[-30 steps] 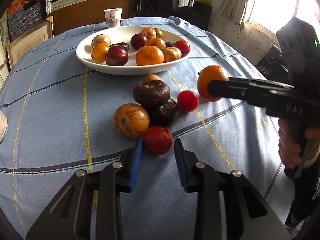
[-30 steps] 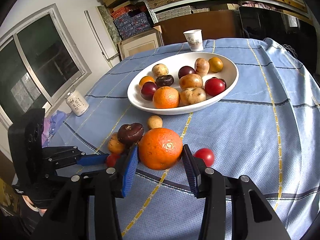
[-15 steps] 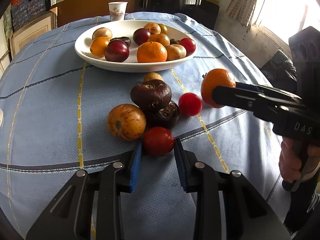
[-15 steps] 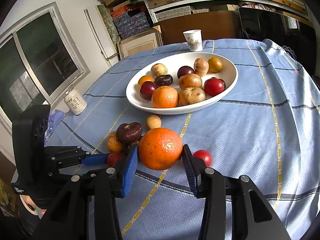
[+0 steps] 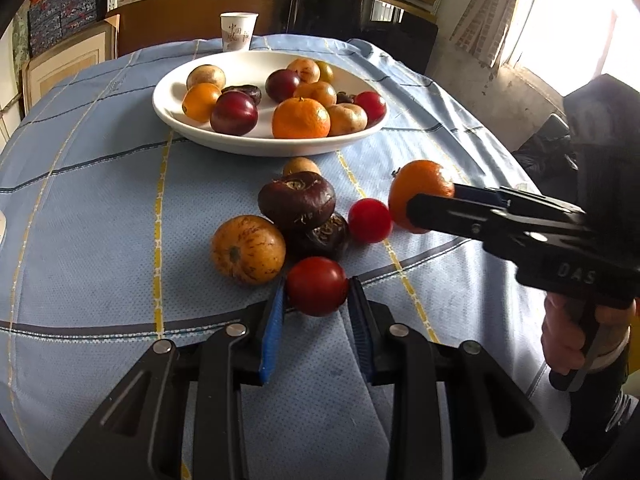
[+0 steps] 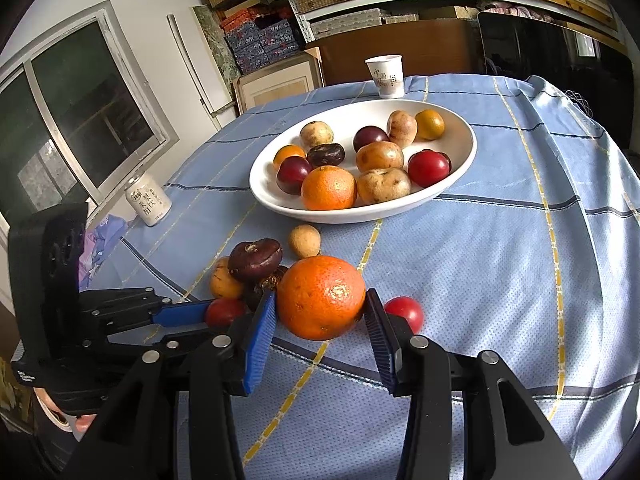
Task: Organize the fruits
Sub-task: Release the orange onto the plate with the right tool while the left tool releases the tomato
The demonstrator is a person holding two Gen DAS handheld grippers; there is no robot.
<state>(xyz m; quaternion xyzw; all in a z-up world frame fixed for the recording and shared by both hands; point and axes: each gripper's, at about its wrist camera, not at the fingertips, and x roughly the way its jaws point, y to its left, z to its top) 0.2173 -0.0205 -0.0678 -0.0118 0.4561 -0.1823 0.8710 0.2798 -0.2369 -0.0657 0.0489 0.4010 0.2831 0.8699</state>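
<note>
Covering the surface, a blue cloth [image 6: 500, 260] carries a white dish [image 6: 460, 152] of fruit; nearer than the dish, right gripper [image 6: 320, 320] jaws clasp an orange [image 6: 321, 303], left gripper [image 5: 316, 300] jaws pinch a red fruit [image 5: 317, 286].

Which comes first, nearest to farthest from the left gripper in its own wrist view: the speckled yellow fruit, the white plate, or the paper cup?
From the left gripper:
1. Speckled yellow fruit, just ahead, left.
2. White plate, mid-table.
3. Paper cup, far edge, behind the plate.
</note>
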